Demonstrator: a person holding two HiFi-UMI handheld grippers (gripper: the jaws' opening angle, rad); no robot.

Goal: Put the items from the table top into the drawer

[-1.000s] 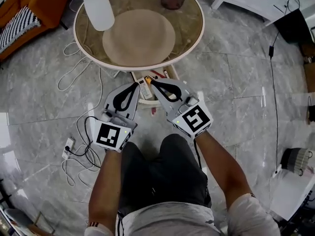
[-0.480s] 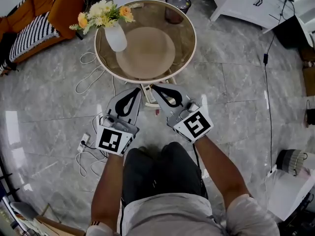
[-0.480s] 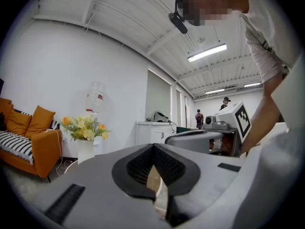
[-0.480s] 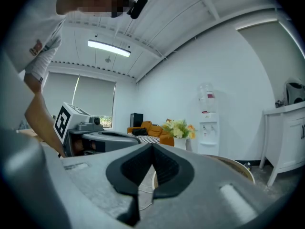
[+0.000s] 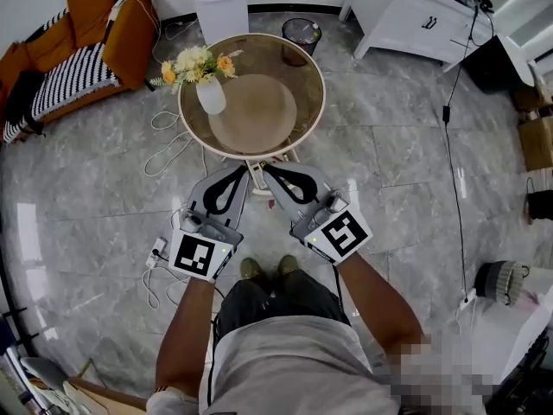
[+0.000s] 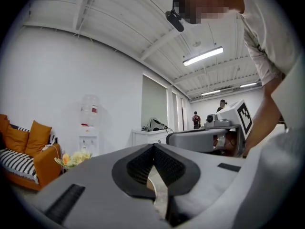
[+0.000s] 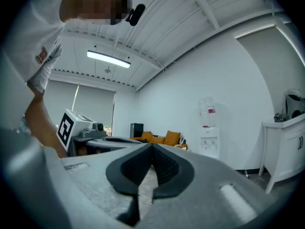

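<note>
In the head view I stand over a round glass-topped table (image 5: 313,119) that bears a white vase (image 5: 210,97) of flowers. The drawer (image 5: 257,180) pokes out under its near edge, mostly hidden by the gripper tips. My left gripper (image 5: 244,168) and right gripper (image 5: 267,168) are held side by side, level, tips almost meeting above the drawer. Both are shut and hold nothing. In the left gripper view the left gripper (image 6: 153,147) has its pads together, and so does the right gripper (image 7: 152,147) in the right gripper view.
An orange sofa (image 5: 95,37) stands at the far left, with a water dispenser (image 5: 216,3) and a bin (image 5: 300,31) behind the table. At the far right is a white cabinet (image 5: 415,20). Cables and a power strip (image 5: 158,253) lie on the marble floor beside my left foot.
Both grippers have risen together as the person stood up. The table and drawer now look smaller and farther below, and the vase, sofa and cabinet have come into view.
</note>
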